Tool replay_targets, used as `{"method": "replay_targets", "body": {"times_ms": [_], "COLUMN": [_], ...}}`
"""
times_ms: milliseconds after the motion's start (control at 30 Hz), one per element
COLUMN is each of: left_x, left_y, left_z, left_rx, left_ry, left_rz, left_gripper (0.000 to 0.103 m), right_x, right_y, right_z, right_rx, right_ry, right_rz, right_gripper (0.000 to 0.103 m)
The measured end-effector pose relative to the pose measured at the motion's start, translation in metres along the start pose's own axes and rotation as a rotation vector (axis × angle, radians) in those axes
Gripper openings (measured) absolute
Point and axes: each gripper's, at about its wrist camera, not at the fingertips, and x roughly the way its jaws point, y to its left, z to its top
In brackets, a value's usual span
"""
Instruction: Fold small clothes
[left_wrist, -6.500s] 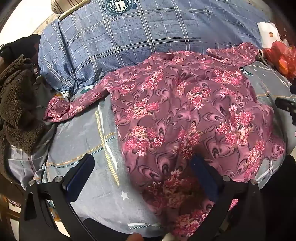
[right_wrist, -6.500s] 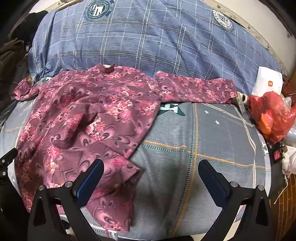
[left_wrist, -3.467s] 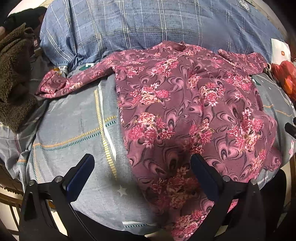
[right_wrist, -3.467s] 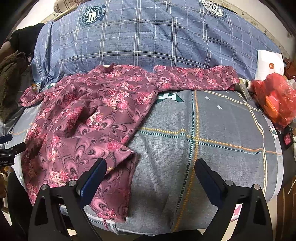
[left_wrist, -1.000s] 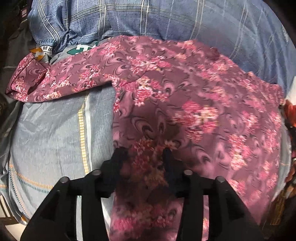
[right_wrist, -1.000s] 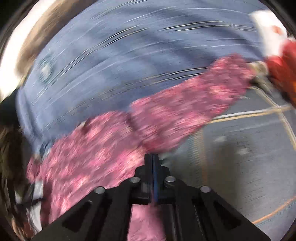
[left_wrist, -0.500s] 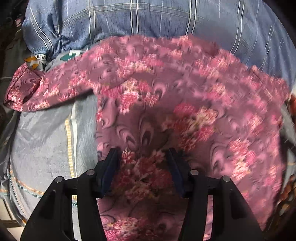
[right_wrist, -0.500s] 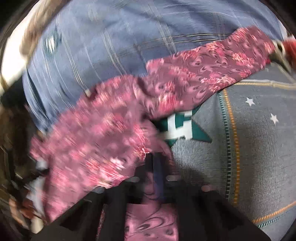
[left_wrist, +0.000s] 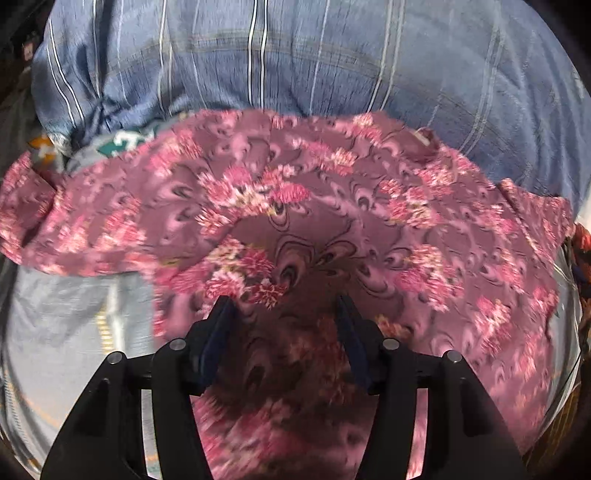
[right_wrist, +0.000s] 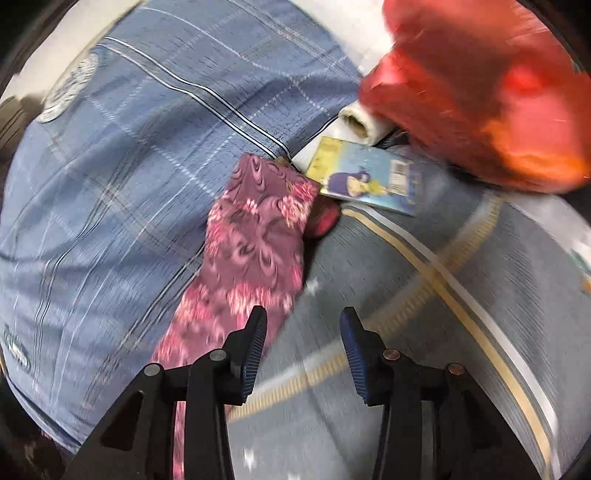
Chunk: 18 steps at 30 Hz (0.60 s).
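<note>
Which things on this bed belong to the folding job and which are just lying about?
Belongs to the job:
- floral top, its sleeve
- left tool, right tool

Just lying about:
- red plastic bag
- printed card
- paper roll
- blue checked quilt

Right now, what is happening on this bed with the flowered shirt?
A person is folding a purple floral shirt on a grey bedsheet, one handheld gripper in each hand. The left gripper is over the shirt's body, its jaws just opening, with cloth bunched between them. The right gripper has just opened beside the sleeve; nothing lies between its jaws. A red plastic bag lies near the sleeve's cuff.
</note>
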Motion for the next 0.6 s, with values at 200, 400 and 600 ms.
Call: {"method": "replay_targets", "body": {"times_ms": [200,400,600], "left_x": [0.007,-0.001,-0.028], "left_y": [-0.005,-0.012,-0.038], "left_z": [-0.003,0.011,0.047], "left_rx": [0.050,0.080,0.088], "left_ry": [-0.043,-0.048,-0.133], "left_rz": [0.034,0.020,-0.078], "left_gripper": [0.064,0.062,0.062], "right_x": [0.058,0.070,-0.003], "right_y": [0.002,0.014,0.005], "right_z": [0.029,0.040,0.071], "right_rx": [0.061,0.031,0.015], "right_ry": [-0.028,-0.052,-0.250], "right_rz": [-0.055,0.004,-0.008], "right_gripper": [0.056,0.009,0.009]}}
